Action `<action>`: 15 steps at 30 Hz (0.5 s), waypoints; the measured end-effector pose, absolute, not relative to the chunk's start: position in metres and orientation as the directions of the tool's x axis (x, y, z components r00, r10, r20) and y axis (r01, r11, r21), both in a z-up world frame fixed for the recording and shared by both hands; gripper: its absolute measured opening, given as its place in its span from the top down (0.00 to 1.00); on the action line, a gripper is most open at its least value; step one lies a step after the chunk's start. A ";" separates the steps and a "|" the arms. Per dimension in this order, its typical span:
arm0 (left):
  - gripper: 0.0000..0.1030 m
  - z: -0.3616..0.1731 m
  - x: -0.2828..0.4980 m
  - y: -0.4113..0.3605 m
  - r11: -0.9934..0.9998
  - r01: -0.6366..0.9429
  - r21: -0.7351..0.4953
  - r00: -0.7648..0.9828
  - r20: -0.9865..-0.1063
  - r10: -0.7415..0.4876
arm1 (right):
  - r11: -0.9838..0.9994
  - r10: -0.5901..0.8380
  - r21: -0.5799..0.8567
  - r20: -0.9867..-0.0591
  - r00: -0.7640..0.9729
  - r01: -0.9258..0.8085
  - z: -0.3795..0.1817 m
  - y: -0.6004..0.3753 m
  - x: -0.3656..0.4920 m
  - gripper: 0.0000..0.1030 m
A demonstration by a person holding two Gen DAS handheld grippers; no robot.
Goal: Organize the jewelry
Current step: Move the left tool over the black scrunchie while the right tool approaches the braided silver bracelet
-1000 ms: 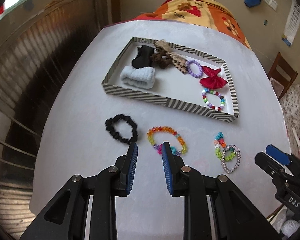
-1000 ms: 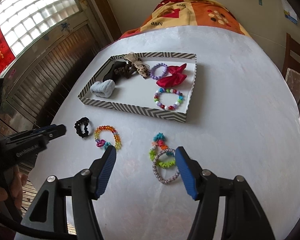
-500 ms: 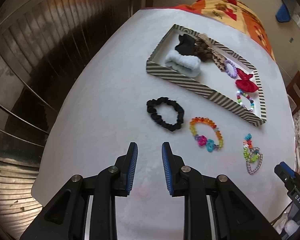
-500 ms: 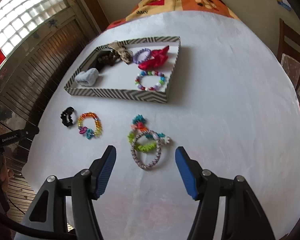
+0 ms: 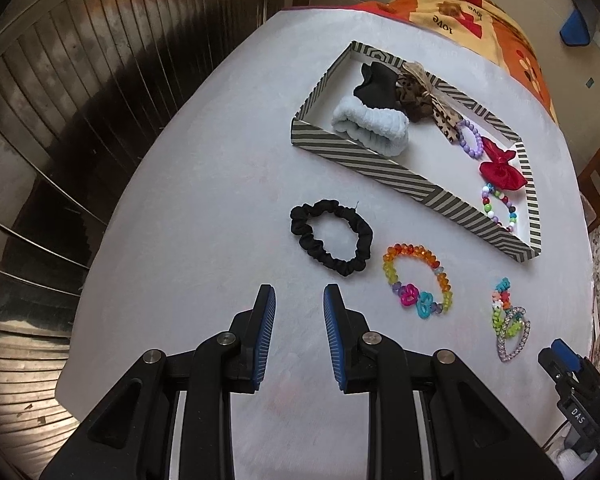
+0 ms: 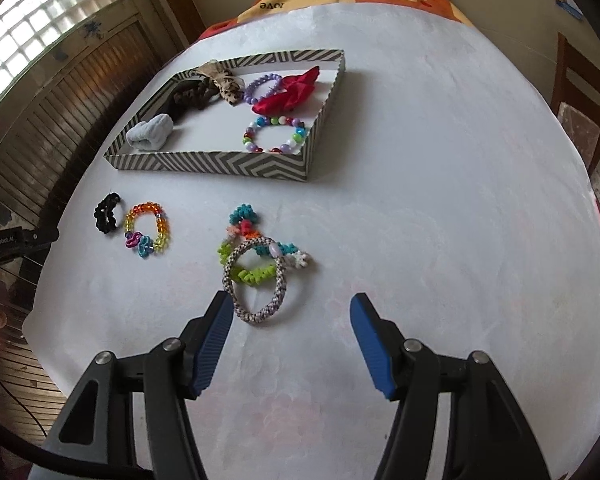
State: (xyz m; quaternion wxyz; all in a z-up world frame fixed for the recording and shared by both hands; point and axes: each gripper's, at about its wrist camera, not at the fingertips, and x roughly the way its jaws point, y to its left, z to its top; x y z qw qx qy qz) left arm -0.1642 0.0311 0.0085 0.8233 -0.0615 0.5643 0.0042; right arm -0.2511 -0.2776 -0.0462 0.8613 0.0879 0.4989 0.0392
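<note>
Four loose bands lying on the matte white table (image 5: pixel 188 208), near the striped cardboard tray (image 5: pixel 380 166).
Left view: left gripper (image 5: pixel 299 300) hovering narrow, empty, short of ruffled black scrunchie (image 5: pixel 332 237). Right view: right gripper (image 6: pixel 292 308) closing, nothing pinched; speckled braided ring (image 6: pixel 256 280) lying just ahead, overlapping knobbly coil band (image 6: pixel 256 240).

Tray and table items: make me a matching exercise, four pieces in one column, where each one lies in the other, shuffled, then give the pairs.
Things:
1. black scrunchie
2. red bow
3. speckled rope bracelet
4. pale blue scrunchie

Places:
A. inside the striped tray, beside the purple bead bracelet
B. on the table, lying over a neon plastic bracelet
C. on the table, next to the rainbow bead bracelet
D. inside the tray, at its near left corner

Pairs: 1-C, 2-A, 3-B, 4-D
</note>
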 end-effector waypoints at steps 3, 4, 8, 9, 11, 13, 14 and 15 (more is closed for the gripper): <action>0.85 0.006 -0.160 0.033 0.992 -0.082 -0.095 0.358 -0.932 -0.060 | 0.984 0.157 0.181 -0.851 0.501 -0.002 -0.048 -0.271 -0.243 0.50; 0.85 0.005 -0.158 0.034 0.992 -0.086 -0.092 0.355 -0.933 -0.056 | 0.984 0.160 0.178 -0.850 0.502 -0.012 -0.049 -0.269 -0.241 0.51; 0.85 0.001 -0.150 0.038 0.990 -0.105 -0.097 0.350 -0.935 -0.054 | 0.988 0.149 0.153 -0.856 0.494 -0.033 -0.052 -0.260 -0.229 0.53; 0.85 -0.001 -0.147 0.039 0.989 -0.110 -0.097 0.349 -0.936 -0.053 | 0.987 0.152 0.157 -0.856 0.494 -0.033 -0.053 -0.260 -0.228 0.53; 0.85 -0.005 -0.142 0.041 0.988 -0.119 -0.103 0.339 -0.939 -0.058 | 0.986 0.159 0.165 -0.857 0.490 -0.032 -0.054 -0.259 -0.228 0.53; 0.85 -0.009 -0.136 0.042 0.986 -0.128 -0.108 0.328 -0.943 -0.060 | 0.986 0.159 0.165 -0.861 0.483 -0.030 -0.056 -0.260 -0.230 0.53; 0.85 -0.011 -0.133 0.043 0.985 -0.132 -0.112 0.326 -0.943 -0.064 | 0.986 0.156 0.164 -0.864 0.479 -0.027 -0.057 -0.260 -0.231 0.53; 0.85 -0.012 -0.130 0.042 0.984 -0.134 -0.116 0.325 -0.943 -0.067 | 0.986 0.153 0.163 -0.866 0.476 -0.021 -0.058 -0.262 -0.234 0.53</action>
